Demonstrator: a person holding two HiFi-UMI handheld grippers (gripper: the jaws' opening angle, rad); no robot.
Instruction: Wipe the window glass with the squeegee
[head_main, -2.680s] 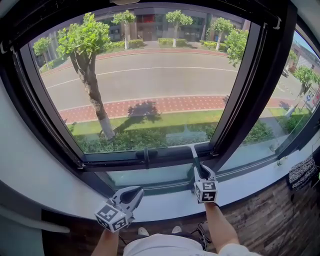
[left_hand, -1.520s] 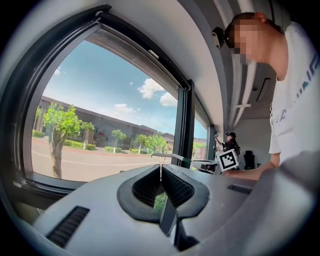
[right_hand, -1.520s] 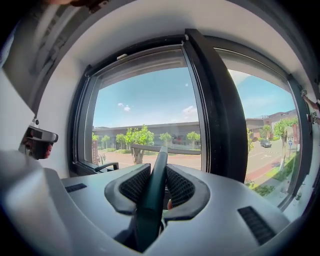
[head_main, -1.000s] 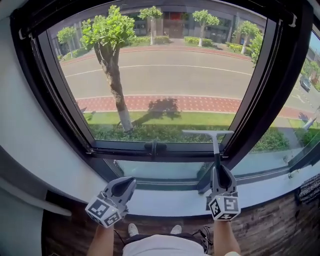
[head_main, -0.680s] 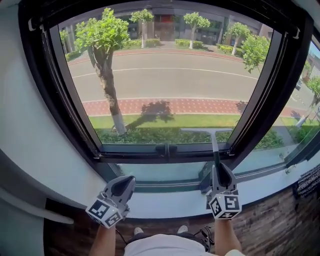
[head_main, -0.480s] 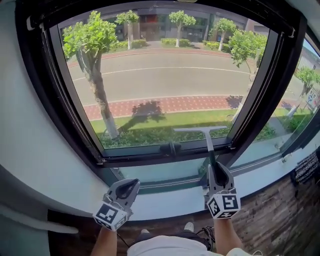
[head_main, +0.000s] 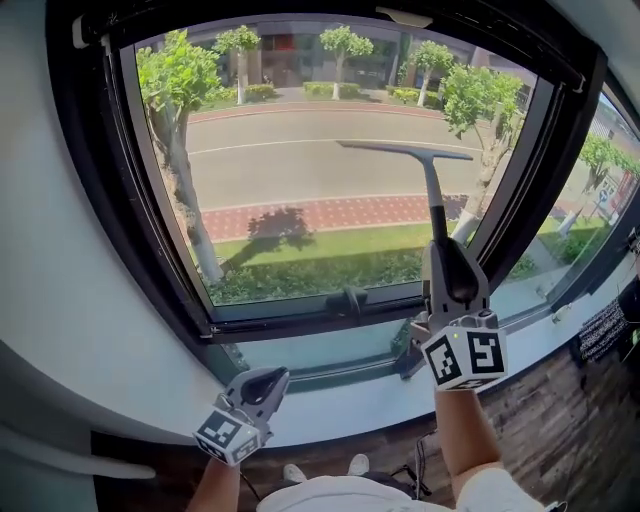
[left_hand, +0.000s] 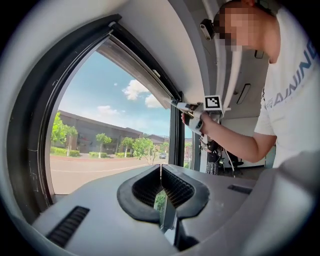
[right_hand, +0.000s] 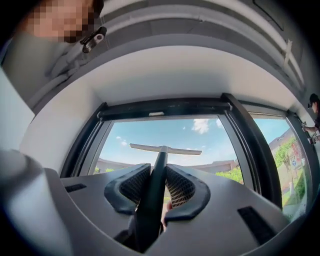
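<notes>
Right now your right gripper (head_main: 450, 262) is raised in front of the window glass (head_main: 300, 180), over the lower right part of the pane. Its jaws are clamped on the dark handle of the squeegee (head_main: 431, 190). The handle runs straight up from the jaws, and the blade (head_main: 405, 150) sits crosswise at its top, lying level across the upper right part of the glass and stopping short of the right upright of the black window frame (head_main: 130, 250). Whether the blade's edge actually touches the glass cannot be told from any view.

Your left gripper (head_main: 262, 385) hangs well below the glass, under the bottom rail of the window and over the white sill (head_main: 340, 405), toward the left of the pane's middle. Its jaws are pressed together with nothing between them.

A dark window handle (head_main: 350, 300) sits on the bottom rail, about mid-width of the window – between your two grippers and higher than the left one. Through the glass, a tree (head_main: 175, 150) stands at the left side of the pane, with a road and a strip of red paving crossing behind it.
</notes>
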